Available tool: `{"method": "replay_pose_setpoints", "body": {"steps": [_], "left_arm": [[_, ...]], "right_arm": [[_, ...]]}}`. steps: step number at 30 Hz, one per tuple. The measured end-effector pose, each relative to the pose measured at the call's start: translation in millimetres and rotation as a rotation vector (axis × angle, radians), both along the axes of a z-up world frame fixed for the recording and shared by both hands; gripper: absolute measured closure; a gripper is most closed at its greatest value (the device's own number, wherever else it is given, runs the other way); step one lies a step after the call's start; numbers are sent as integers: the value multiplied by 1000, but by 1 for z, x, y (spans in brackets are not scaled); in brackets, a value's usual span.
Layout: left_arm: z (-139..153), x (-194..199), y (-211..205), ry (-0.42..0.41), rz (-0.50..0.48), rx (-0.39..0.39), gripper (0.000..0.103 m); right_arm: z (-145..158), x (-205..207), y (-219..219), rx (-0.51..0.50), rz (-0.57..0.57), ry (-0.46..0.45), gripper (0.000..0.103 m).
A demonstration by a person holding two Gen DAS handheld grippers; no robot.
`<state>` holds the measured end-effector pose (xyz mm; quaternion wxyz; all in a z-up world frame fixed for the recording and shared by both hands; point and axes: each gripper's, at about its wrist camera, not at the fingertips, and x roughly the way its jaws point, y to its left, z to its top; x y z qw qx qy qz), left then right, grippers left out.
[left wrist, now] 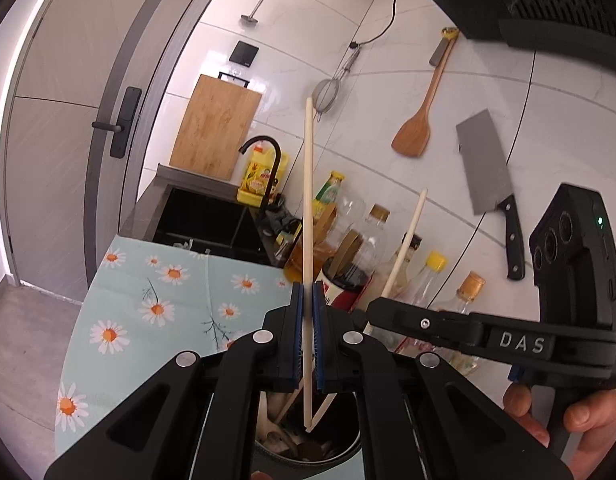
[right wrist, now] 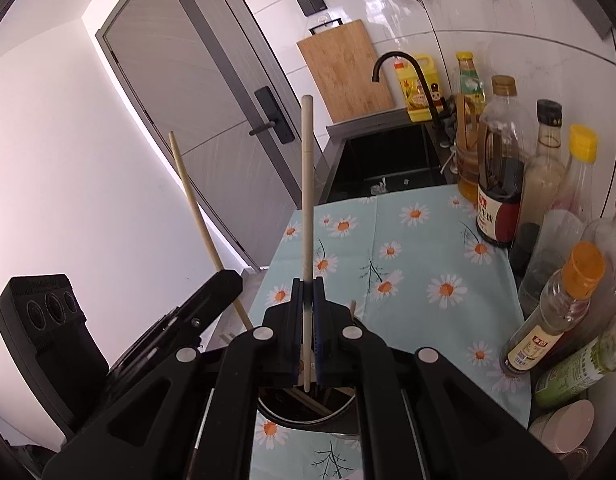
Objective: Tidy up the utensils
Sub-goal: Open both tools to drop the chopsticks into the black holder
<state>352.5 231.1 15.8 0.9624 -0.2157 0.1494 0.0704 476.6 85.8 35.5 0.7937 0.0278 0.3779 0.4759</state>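
Home kitchen: sink [right wrist: 388, 160], faucet [right wrist: 404, 76], wall-hung cleaver [left wrist: 488, 176], condiment bottles [right wrist: 500, 168].

right gripper's black jaws [right wrist: 307, 300] clamped on a pale wooden chopstick [right wrist: 307, 184] standing upright, dark round pot [right wrist: 340, 414] right below, daisy-print light blue cloth [right wrist: 420, 248] covering the worktop

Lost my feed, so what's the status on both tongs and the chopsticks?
Left tongs shut on a chopstick. Right tongs shut on another chopstick. Both over the utensil pot. Nothing blocking.
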Motion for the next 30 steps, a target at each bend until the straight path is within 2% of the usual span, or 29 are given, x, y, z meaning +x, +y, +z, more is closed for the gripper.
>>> {"method": "replay_pose_setpoints", "body": {"steps": [6,10,12,13,14,27,30], "left_arm": [[-17,3,-5,57,-25,-11,98],[-22,2,-7,108,-6,-7,96],[-22,-1,-7,110,1,-15,77],[-21,-3,-5,101,-2,-23,62],[-20,-6,-4,89,-2,-30,60],[4,-28,-9,50,-14,-20,61],[12,-36,-14,42,-15,-19,62]], "right_arm": [[-11,1,-1,-21,0,28,97],[-14,3,-4,-14,-1,75,92],[-13,4,-7,-7,-14,83,90],[-12,4,-8,-3,-17,89,89],[-12,4,-10,3,-20,97,88],[3,-9,-25,31,-29,110,88],[9,-18,-31,44,-23,111,83]]}}
